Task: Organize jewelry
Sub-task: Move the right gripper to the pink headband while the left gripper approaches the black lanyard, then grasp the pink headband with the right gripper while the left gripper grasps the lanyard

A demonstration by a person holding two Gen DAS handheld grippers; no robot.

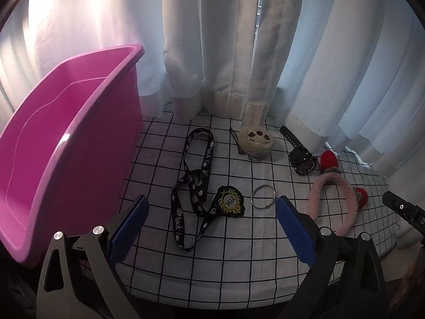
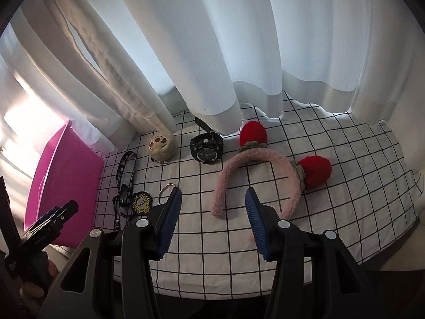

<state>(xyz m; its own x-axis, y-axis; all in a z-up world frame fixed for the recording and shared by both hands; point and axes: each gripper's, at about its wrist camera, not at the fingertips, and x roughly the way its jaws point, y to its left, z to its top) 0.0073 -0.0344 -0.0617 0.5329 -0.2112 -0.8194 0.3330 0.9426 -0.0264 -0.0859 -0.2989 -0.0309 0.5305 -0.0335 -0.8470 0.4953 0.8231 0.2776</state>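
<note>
Inspector A: Checking tools first. Left tool [image 1: 212,228] stands wide and holds nothing; right tool [image 2: 213,223] also spread, empty, narrower than the left.

Inspector B: Location of items?

Inspector A: All lie on the grid-patterned white counter cloth [image 2: 345,159]; the glossy magenta plastic bin [image 1: 66,146] at far left holds nothing visible. The fluffy pink headband with red pompoms [image 2: 255,159] lies directly ahead of the right tool, its arch opening toward it, one leg between the fingers' lines.

Inspector B: Judgement?

Inspector A: Right hand is nearer; the black printed fabric lanyard [image 1: 196,186] and thin silver metal ring [image 1: 263,196] suit the left.
</note>
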